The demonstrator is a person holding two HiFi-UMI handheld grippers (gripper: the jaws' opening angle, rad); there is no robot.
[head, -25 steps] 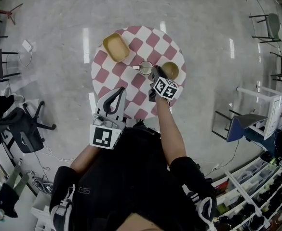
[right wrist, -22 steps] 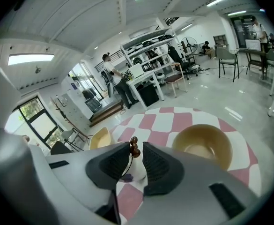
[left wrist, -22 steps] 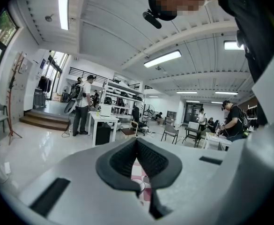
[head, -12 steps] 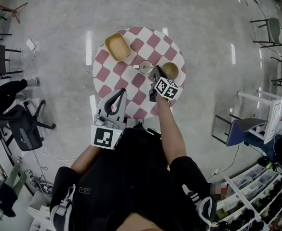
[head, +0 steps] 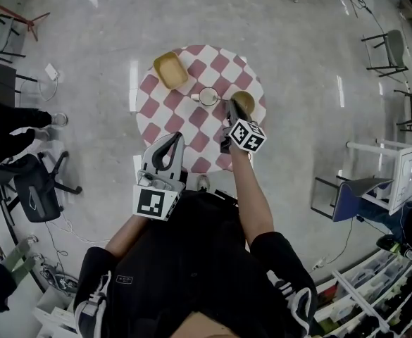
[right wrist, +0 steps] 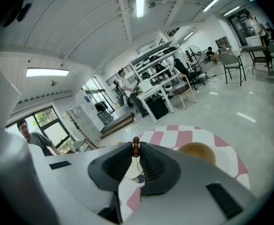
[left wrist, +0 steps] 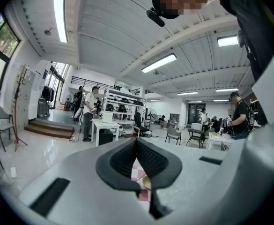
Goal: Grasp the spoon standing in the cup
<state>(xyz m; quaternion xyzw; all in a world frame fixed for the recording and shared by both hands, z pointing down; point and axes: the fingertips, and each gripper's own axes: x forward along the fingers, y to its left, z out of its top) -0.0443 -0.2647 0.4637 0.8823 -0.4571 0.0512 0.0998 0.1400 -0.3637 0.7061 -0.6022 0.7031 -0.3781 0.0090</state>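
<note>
**A:** Right tool status?

**B:** Right gripper (right wrist: 135,146) is pinching the spoon (right wrist: 136,143). The pads clamp the thin handle right at the brown knob on its top end. The jaws have just been closing, with the spoon between them.

**A:** Where's the spoon relative to the cup?

**B:** The handle runs down from the pads toward the cup (head: 208,96), roughly upright. I can't tell if the lower end is inside the cup or clear of the rim. The cup sits near the middle of the round checkered table (head: 153,108).

**A:** Anything close by?

**B:** A round wooden bowl (head: 244,103) is just beside the cup, on its right in the head view, next to the right gripper's nose. A yellow rectangular dish (head: 170,70) is at the table's far-left side, apart from the cup.

**A:** Left side?

**B:** Left gripper (head: 171,136) has its tips pressed together with nothing between them. It's over the near-left edge of the table, well apart from the cup. The gap below its tips shows only a sliver of the checkered cloth and the bowl.
</note>
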